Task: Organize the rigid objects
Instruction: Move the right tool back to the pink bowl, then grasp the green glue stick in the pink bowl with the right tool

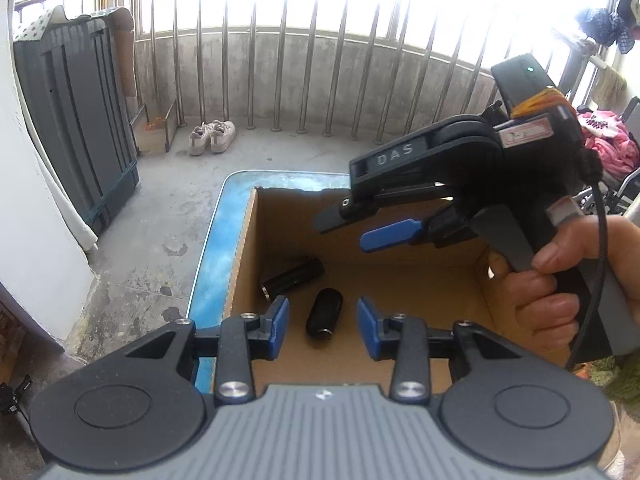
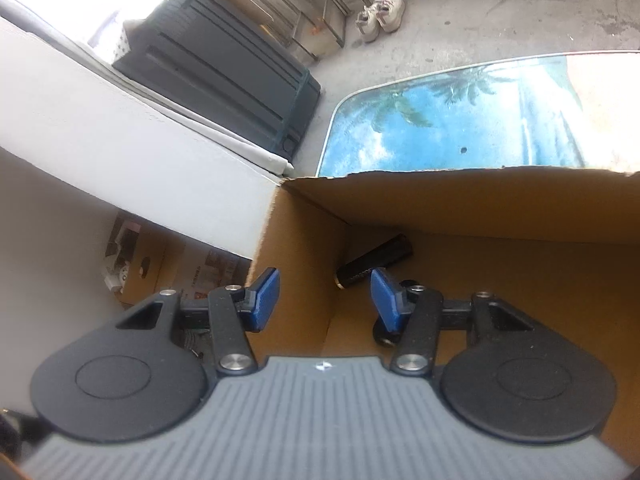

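An open cardboard box [image 1: 244,248] stands on a blue-topped table [image 1: 218,240]. Two black cylinders lie on its floor: a longer one [image 1: 291,278] at the far left and a shorter one [image 1: 325,314] nearer me. My left gripper [image 1: 323,326] is open and empty, hovering above the shorter cylinder. My right gripper [image 1: 366,226] is held over the box from the right, open and empty. In the right wrist view, the right gripper [image 2: 325,298] straddles the box's left wall [image 2: 304,264]; the longer cylinder [image 2: 374,261] lies beyond it, and the shorter one [image 2: 385,335] is mostly hidden behind the right finger.
A metal railing [image 1: 280,72] and low concrete wall close the balcony. A pair of white shoes [image 1: 212,136] sits on the concrete floor. A dark grey cabinet [image 1: 76,128] stands at the left. Pink cloth [image 1: 610,148] lies at the right. Another cardboard box [image 2: 156,264] sits below the white wall.
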Motion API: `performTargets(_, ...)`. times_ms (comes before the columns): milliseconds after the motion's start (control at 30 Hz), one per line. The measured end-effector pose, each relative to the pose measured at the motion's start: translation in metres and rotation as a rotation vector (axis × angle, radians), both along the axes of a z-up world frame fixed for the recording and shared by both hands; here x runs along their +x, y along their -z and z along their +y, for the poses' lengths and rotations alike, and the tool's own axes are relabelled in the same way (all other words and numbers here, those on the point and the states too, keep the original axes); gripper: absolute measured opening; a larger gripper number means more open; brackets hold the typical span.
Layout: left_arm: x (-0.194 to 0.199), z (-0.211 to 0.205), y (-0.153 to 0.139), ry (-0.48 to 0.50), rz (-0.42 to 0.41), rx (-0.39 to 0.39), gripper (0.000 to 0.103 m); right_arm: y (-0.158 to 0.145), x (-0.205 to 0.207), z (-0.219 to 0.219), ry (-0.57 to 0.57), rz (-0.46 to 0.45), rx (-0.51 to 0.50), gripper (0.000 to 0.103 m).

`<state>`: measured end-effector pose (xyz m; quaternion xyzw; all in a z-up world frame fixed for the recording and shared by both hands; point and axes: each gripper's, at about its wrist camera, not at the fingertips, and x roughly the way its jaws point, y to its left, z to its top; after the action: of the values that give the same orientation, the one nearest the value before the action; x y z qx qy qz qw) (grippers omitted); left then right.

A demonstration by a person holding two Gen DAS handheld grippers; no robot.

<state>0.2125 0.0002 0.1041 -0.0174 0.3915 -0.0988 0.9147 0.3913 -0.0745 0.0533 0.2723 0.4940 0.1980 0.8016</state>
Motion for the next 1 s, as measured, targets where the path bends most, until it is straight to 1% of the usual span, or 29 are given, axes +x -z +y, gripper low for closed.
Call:
performTargets(133, -0.031, 0.013, -0.021, 0.022, -0.063, -0.05, 0.046, -0.04, -0.049, -0.018, 0.014, -0.089, 0.057, 0.05)
performTargets(200, -0.048, 0.021, -0.031, 0.034, -0.097, -0.066, 0.047, -0.062, -0.08, -0.029, 0.014, -0.148, 0.075, 0.05)
performTargets(300, -0.073, 0.033, -0.041, 0.048, -0.135, -0.096, 0.049, -0.084, -0.131, -0.039, 0.017, -0.226, 0.103, 0.05)
performTargets(400, -0.1, 0.044, -0.045, 0.069, -0.165, -0.111, 0.051, -0.093, -0.187, -0.047, 0.014, -0.291, 0.139, 0.05)
performTargets(467, -0.117, 0.05, -0.042, 0.079, -0.17, -0.114, 0.051, -0.09, -0.22, -0.05, 0.004, -0.313, 0.153, 0.05)
performTargets(567, -0.138, 0.059, -0.029, 0.089, -0.156, -0.1, 0.051, -0.073, -0.261, -0.05, 0.001, -0.308, 0.177, 0.05)
performTargets(667, -0.154, 0.063, -0.005, 0.097, -0.124, -0.063, 0.051, -0.039, -0.29, -0.045, 0.019, -0.261, 0.234, 0.048)
performTargets(733, -0.165, 0.065, 0.014, 0.101, -0.093, -0.036, 0.051, -0.01, -0.304, -0.035, 0.037, -0.205, 0.285, 0.044)
performTargets(767, -0.169, 0.065, 0.025, 0.105, -0.074, -0.02, 0.051, 0.003, -0.308, -0.031, 0.048, -0.176, 0.311, 0.043)
performTargets(833, -0.174, 0.061, 0.044, 0.114, -0.038, 0.014, 0.049, 0.032, -0.314, -0.017, 0.069, -0.113, 0.364, 0.037)
performTargets(867, -0.179, 0.059, 0.055, 0.125, -0.017, 0.032, 0.048, 0.045, -0.314, -0.01, 0.076, -0.081, 0.378, 0.037)
performTargets(900, -0.181, 0.054, 0.064, 0.136, 0.0, 0.054, 0.048, 0.056, -0.314, -0.003, 0.079, -0.052, 0.387, 0.036)
performTargets(933, -0.183, 0.05, 0.073, 0.144, 0.009, 0.076, 0.048, 0.069, -0.316, 0.008, 0.077, -0.022, 0.388, 0.033)
performTargets(1000, -0.185, 0.043, 0.087, 0.159, 0.022, 0.117, 0.044, 0.085, -0.314, 0.026, 0.063, 0.03, 0.386, 0.03)
